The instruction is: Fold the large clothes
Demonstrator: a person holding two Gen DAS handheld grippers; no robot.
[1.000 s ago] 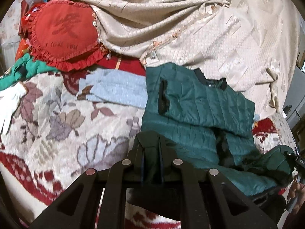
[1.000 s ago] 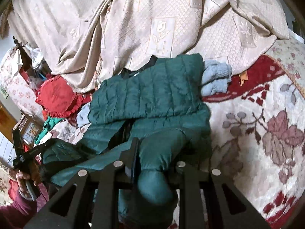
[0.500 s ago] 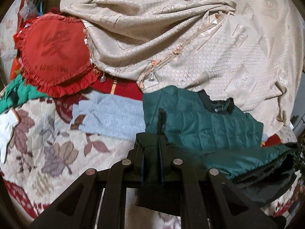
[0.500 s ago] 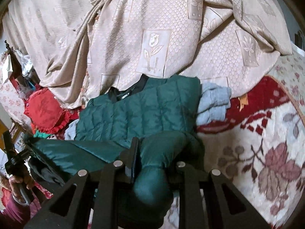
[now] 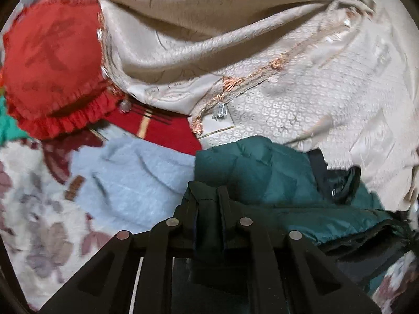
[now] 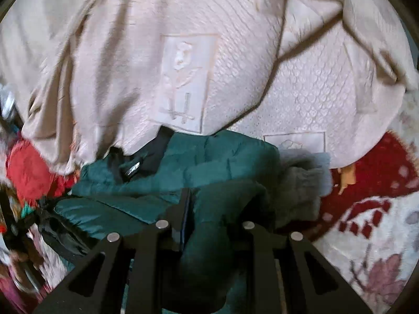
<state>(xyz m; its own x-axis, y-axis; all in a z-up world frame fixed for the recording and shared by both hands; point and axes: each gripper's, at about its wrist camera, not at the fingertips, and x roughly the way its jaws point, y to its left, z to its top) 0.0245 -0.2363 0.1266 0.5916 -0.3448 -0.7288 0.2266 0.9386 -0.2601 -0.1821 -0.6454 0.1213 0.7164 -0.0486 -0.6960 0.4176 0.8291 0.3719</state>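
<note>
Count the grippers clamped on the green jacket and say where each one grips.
2. The left gripper pinches the green jacket at its near edge beside the light blue sweater; the right gripper clamps a bunched fold at the opposite end.

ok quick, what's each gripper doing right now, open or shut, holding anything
Left gripper: shut on the edge of the green puffer jacket.
Right gripper: shut on a bunched fold of the same jacket.
</note>
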